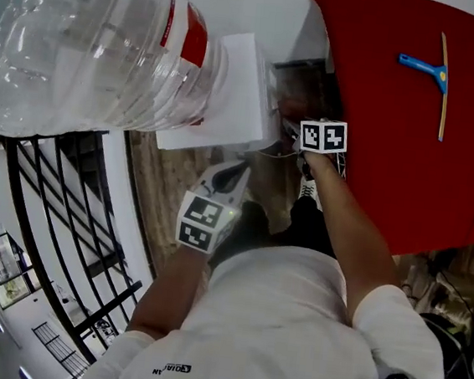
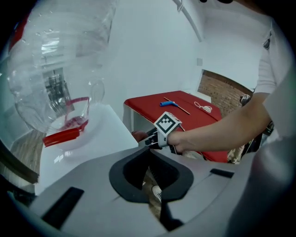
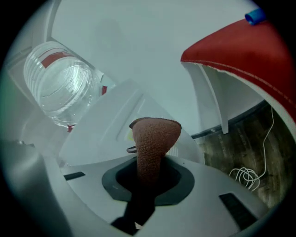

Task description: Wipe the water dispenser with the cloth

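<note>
A large clear water bottle (image 1: 92,43) with a red label is seen up and to the left of the left gripper's fingers (image 2: 178,178), seated neck-down in the white water dispenser (image 1: 235,92). The dispenser's white top lies just ahead of those fingers and to their left. The left gripper (image 1: 232,176) is held beside the dispenser without touching it. Its fingers are brought together, with only a sliver of floor showing between them, and nothing is held.

The right gripper (image 3: 148,178) is reached forward, ahead and to the right of the left fingers, close against the dispenser's side. Its fingers are closed on a brown cloth (image 3: 153,136), which stands up from between them as a folded hump. The cloth's top is seen against the white dispenser body straight ahead of the fingers; contact cannot be told.

To the right of the right fingers a red table (image 1: 393,142) is seen, and a blue-handled tool (image 1: 434,75) lies on it, well apart from both grippers.
</note>
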Motion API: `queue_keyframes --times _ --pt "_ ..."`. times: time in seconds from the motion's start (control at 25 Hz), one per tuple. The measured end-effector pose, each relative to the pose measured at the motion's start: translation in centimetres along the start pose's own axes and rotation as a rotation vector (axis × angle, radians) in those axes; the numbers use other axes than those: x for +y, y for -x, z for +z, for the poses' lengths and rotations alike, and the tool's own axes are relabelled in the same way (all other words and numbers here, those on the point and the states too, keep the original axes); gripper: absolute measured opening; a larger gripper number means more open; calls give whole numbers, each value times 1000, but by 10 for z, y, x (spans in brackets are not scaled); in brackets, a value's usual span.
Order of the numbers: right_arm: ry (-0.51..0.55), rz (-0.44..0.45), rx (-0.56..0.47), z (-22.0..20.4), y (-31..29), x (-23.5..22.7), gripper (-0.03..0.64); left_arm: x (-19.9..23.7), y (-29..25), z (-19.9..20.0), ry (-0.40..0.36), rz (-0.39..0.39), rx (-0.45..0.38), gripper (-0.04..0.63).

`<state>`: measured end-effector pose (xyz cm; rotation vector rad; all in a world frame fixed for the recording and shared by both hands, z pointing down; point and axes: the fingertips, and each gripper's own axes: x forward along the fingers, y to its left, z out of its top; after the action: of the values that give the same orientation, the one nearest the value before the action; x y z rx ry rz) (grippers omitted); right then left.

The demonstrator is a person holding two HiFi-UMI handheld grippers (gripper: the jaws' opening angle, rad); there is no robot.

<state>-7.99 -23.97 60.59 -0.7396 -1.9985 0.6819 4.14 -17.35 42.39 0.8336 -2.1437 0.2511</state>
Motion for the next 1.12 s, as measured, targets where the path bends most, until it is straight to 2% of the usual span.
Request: queue_keyframes --times 0.12,0.64,0.84,1.12 --pt "-39 -15 20 -12 -19 -24 55 -5 -16 -3 -11 -18 20 -11" --pt "-126 -70 113 -56 -96 -114 55 0 -59 -38 49 -34 99 -11" --pt "-192 -87 131 -70 -115 -141 55 4 -68 -38 81 -45 99 -11" --pt "-275 -133 168 -94 -136 -180 55 5 -72 -46 78 -52 134 -11"
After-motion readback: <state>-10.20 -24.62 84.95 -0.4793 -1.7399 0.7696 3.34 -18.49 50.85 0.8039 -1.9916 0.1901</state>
